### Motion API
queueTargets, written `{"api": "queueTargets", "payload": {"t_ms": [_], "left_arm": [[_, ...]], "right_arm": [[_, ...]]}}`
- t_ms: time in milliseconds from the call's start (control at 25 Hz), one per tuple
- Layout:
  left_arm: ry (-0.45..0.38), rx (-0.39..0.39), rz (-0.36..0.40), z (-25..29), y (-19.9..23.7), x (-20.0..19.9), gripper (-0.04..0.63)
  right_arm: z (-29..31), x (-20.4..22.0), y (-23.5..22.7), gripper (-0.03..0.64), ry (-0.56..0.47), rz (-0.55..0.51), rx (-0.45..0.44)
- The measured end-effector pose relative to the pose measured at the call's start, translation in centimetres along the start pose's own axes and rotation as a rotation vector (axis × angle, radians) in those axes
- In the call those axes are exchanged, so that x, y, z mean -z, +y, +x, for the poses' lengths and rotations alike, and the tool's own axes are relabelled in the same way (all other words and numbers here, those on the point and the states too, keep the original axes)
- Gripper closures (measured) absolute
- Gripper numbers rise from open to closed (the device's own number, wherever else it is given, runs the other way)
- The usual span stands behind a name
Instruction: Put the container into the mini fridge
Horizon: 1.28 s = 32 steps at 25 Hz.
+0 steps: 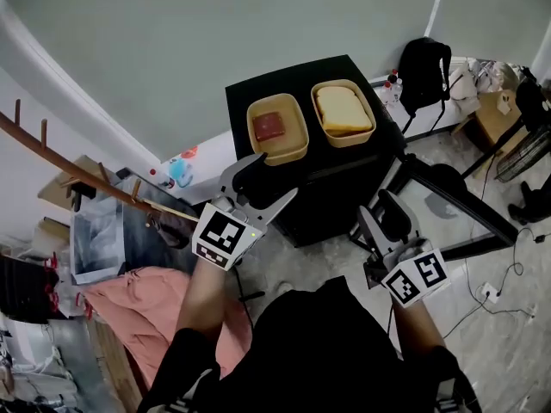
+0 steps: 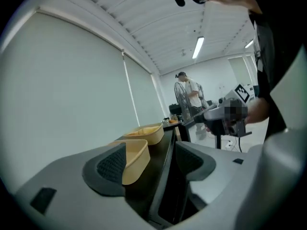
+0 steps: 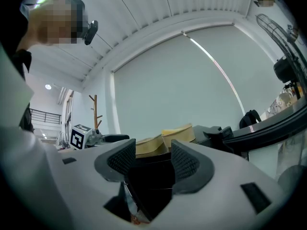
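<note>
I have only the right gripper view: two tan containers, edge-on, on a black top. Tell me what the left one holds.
Observer: The head view shows the left container holding a reddish-brown square block.
Operator: Now the right one. I see only a yellow edge.
Observer: The right container holds a pale yellow slab, like bread, filling most of it.
Operator: Report the left hand-held gripper's jaws.
Observer: The left hand-held gripper has its jaws apart, with nothing gripped between them.
</note>
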State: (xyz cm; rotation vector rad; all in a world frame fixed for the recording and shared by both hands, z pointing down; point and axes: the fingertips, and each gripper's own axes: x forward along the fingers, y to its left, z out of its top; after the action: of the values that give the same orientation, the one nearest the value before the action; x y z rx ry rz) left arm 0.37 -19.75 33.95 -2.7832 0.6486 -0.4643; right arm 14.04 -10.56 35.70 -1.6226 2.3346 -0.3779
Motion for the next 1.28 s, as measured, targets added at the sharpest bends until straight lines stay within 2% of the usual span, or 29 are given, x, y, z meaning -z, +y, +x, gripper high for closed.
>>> {"api": "queueTargets", "payload": {"t_ms": [120,200,480,560,640,760,880,1000,1160,1280], "left_arm": [[0.061,0.008,0.098,0.7,0.9,0.6,0.268],[0.082,0.025,0.135,1.1,1.3,0.9,0.268],[0.102,0.082,0.139,2.1,2.0,1.7,0.275],[0.128,0.072,0.15,2.4,2.3,2.2,0.319],[0.163,0.054,0.162,2.6,2.6,2.7,0.394],[0.193,0.048,0.197,2.8,2.9,3.0,0.474],[0.215,0.079,0.248,2.6,2.8,2.9,0.508],[0.195,0.126,0.257,2.3,2.2,2.5,0.532],[0.123,0.189,0.21,1.7,0.9,1.9,0.555],[0.105,0.201,0.191,1.1,0.4,1.8,0.558]], "right_arm": [[0.2,0.4,0.7,0.374,0.005,0.014,0.006],[0.3,0.7,1.0,0.376,0.009,0.011,0.014],[0.7,1.3,1.6,0.379,0.006,0.019,0.026],[0.9,1.8,1.9,0.379,0.006,0.038,0.02],[1.1,2.4,2.1,0.379,0.015,0.062,0.015],[1.7,3.0,2.8,0.38,0.03,0.146,-0.017],[2.5,3.6,3.6,0.38,0.051,0.252,-0.074],[2.9,4.0,4.0,0.382,0.066,0.288,-0.085],[3.1,4.0,4.6,0.38,0.07,0.21,-0.076],[3.5,4.3,4.9,0.38,0.068,0.267,-0.08]]}}
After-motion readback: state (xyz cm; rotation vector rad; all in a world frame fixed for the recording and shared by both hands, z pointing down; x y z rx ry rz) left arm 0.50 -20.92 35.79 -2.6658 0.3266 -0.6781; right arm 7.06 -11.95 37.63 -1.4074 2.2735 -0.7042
